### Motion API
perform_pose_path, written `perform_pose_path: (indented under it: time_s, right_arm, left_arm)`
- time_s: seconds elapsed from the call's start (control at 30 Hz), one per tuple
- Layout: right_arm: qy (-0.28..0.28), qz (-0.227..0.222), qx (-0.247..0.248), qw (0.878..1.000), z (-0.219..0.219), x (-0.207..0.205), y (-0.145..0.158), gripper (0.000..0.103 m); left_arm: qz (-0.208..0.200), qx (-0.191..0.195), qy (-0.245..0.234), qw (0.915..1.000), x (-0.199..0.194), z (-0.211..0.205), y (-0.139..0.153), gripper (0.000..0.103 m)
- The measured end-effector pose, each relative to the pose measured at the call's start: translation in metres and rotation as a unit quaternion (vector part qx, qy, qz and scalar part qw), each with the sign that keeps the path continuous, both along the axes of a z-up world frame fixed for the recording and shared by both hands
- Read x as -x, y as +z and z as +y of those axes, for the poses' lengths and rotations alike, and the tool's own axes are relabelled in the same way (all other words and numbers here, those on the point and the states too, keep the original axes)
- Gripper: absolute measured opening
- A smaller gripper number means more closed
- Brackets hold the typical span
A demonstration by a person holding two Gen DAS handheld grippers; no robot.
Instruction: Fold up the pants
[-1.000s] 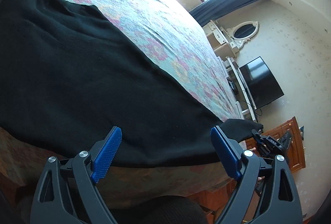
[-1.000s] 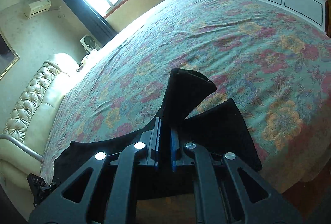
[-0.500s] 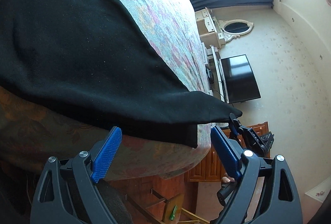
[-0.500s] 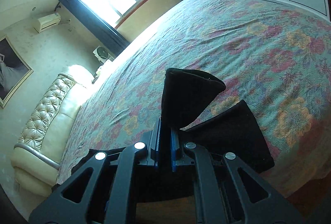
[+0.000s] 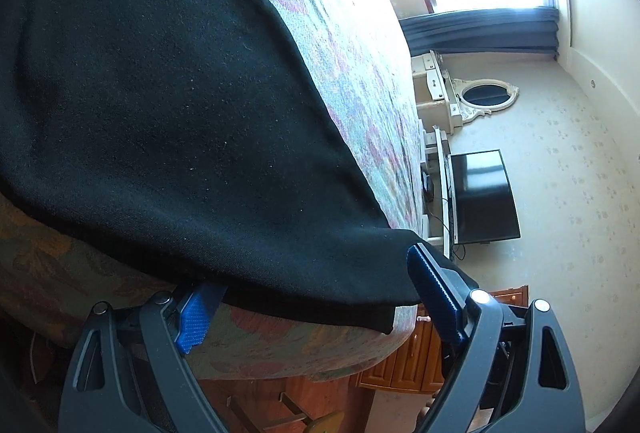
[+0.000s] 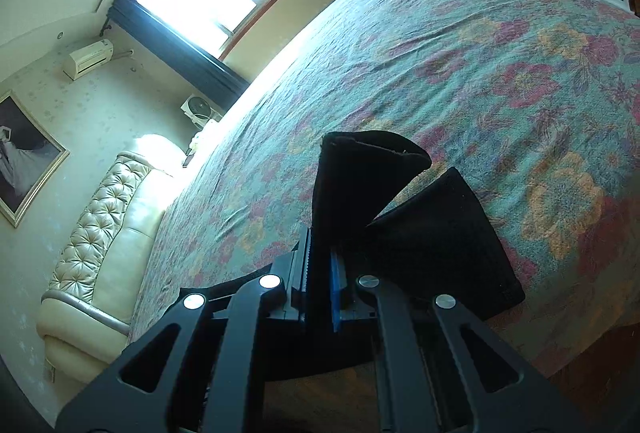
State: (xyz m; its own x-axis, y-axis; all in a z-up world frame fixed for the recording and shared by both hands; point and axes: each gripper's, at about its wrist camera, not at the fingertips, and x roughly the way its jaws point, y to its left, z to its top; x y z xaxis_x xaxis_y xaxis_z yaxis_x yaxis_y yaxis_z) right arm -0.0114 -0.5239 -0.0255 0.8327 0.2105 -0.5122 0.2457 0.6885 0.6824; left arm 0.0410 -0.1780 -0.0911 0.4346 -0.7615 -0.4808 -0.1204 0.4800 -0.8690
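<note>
Right now the black pants [image 5: 168, 105] lie spread on the floral bedspread [image 6: 500, 45], one edge hanging over the side of the bed. My right claw [image 6: 320, 273] is clamped tight on a pant-leg cuff [image 6: 360, 169], which stands up out of it above the other leg [image 6: 440, 233]. My left claw [image 5: 316, 297] is wide, its jaws closing a little, and the pants' near edge sits between the blue pads [image 5: 432, 297], not yet pinched. I'd slide it further in, catch both fabric layers squarely, then lift both hands evenly so the fold lands flat.
</note>
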Motion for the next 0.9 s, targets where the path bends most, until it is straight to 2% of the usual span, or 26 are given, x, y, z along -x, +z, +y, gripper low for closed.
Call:
perform_pose_path:
  time_s: [0.03,0.1,0.13,0.2,0.27,0.4,0.77,0.83,0.9]
  right_arm:
    - [-0.001,0.003,-0.005,1.0,-0.002,0.002,-0.005,0.008]
    - [-0.004,0.009,-0.017,1.0,-0.006,0.006,-0.016,0.008]
    - [-0.006,0.012,-0.024,1.0,-0.008,0.009,-0.021,0.008]
    - [-0.008,0.019,-0.037,0.999,-0.011,0.015,-0.033,0.008]
    - [-0.01,0.026,-0.047,0.999,-0.014,0.019,-0.043,0.008]
    - [-0.019,0.035,-0.069,0.997,-0.014,0.029,-0.062,0.008]
    - [-0.036,0.05,-0.116,0.991,-0.02,0.05,-0.097,0.008]
    - [-0.04,0.054,-0.118,0.991,-0.021,0.051,-0.102,0.009]
    - [-0.053,0.059,-0.123,0.989,-0.025,0.056,-0.104,0.017]
  left_arm:
    - [-0.002,-0.005,0.003,1.0,0.001,0.0,0.001,0.08]
    - [-0.007,-0.024,0.006,0.9997,0.001,0.001,0.001,0.058]
    - [-0.009,-0.035,0.007,0.9993,0.001,0.004,0.001,0.052]
    - [-0.005,-0.05,0.007,0.9987,0.002,0.005,-0.004,0.032]
    - [-0.002,-0.061,0.005,0.9981,0.002,0.007,-0.007,0.022]
    - [-0.014,-0.077,0.0,0.9969,0.008,0.004,-0.004,0.02]
    - [-0.013,-0.089,-0.006,0.9959,0.013,0.0,-0.003,0.02]
    - [-0.012,-0.091,-0.009,0.9957,0.013,-0.001,-0.003,0.02]
    - [-0.01,-0.09,-0.011,0.9958,0.012,-0.001,-0.003,0.02]
